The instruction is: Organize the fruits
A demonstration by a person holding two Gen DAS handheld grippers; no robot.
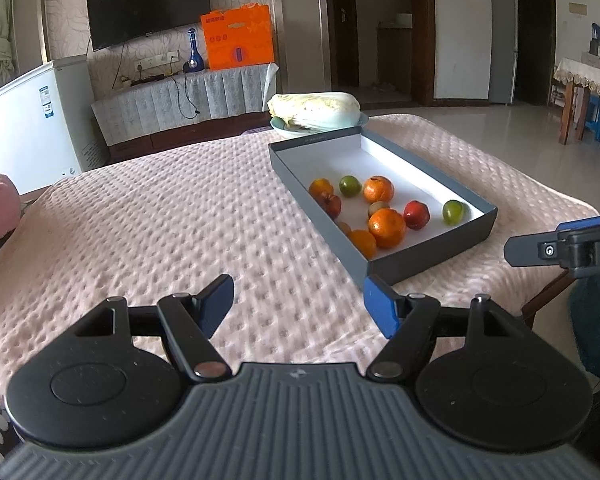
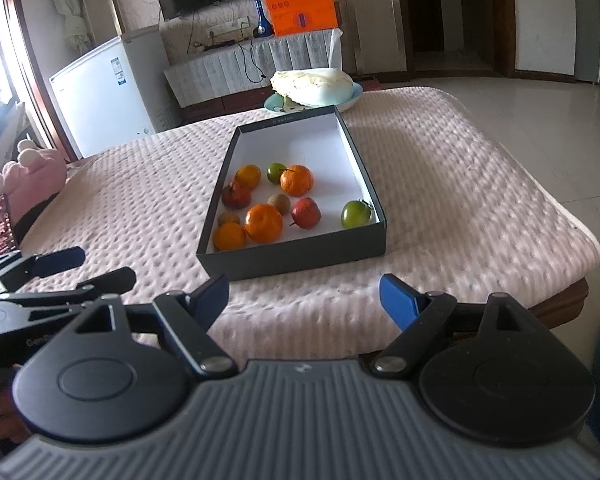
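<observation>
Fingers of my left gripper and right gripper spread, empty, near table edge. Fruits all lie mixed in grey box; none on cloth. Gathered; sorting stage unclear.

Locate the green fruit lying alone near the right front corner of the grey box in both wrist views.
Left wrist view: the lone round green fruit sits right of centre, by the near right corner of the shallow grey box.
Right wrist view: it sits just right of centre, in the same corner of the box.
Shared landmark: the pale cabbage in a bowl behind the box.
</observation>
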